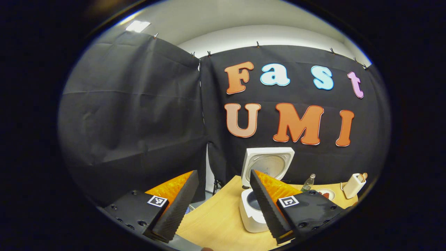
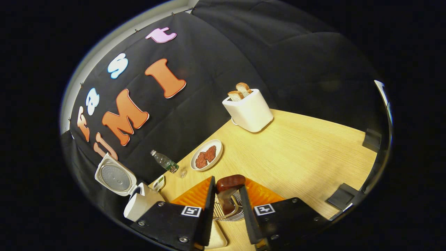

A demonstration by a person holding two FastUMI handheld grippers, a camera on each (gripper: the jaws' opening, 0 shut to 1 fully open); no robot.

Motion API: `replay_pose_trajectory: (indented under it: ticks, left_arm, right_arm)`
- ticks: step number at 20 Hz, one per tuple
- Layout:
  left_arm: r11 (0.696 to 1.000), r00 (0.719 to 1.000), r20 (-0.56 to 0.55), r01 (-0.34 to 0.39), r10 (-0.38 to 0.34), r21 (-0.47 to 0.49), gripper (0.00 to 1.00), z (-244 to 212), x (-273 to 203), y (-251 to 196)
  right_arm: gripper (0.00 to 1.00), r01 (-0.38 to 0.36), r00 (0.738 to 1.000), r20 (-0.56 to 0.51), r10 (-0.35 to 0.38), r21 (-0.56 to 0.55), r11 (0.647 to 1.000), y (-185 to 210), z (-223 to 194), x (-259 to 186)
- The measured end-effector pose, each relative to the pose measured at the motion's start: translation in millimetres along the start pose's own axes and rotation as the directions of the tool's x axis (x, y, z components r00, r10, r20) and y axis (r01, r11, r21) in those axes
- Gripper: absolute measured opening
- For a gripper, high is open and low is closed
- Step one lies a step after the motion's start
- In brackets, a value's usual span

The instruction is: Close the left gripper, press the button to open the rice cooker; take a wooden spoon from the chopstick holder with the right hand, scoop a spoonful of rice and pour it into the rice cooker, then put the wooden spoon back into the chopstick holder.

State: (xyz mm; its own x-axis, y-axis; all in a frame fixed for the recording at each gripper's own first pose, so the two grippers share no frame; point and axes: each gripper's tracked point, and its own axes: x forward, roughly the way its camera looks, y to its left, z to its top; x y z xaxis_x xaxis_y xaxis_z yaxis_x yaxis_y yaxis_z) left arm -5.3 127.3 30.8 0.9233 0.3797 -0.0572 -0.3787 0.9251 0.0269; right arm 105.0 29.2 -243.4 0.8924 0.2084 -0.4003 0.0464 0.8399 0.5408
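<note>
White rice cooker [image 1: 256, 209] sits lid-up on the wood table [image 1: 216, 223], seen in left gripper view w/ left gripper [image 1: 223, 205] hanging above the table's near-left end, jaws released wide & holding nothing. Wooden spoon [image 2: 228, 190] stands between the fingers of right gripper [image 2: 226, 205] in right gripper view, its bowl end poking up over a wire chopstick holder [image 2: 226, 212]; jaws sit close on either side, but can't tell if both press it. Farther off: plate [image 2: 206, 155] w/ food, bottle [image 2: 165, 162], toaster [image 2: 249, 111] w/ bread.
</note>
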Motion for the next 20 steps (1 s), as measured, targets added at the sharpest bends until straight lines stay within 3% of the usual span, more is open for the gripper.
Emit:
replay_pose_trajectory:
  ticks: [3,7,15,20]
  left_arm:
    - [1.000,1.000,-0.012,-0.009,0.009,-0.011,1.00,-7,1,7]
    - [1.000,1.000,-0.019,-0.011,0.011,-0.019,1.00,-12,3,16]
    - [0.999,0.999,-0.001,0.039,-0.039,-0.014,1.00,-8,25,32]
    - [0.994,0.995,-0.016,0.103,-0.104,-0.024,1.00,-15,47,41]
  right_arm:
    - [0.27,-0.023,1.000,-0.007,0.023,0.050,0.998,14,0,2]
    - [0.15,-0.023,1.000,-0.004,0.023,-0.058,0.998,33,1,-2]
    - [0.14,-0.049,0.992,0.105,0.075,-0.235,0.971,100,44,-57]
    - [0.13,-0.106,0.983,0.117,0.143,-0.278,0.955,151,29,-97]
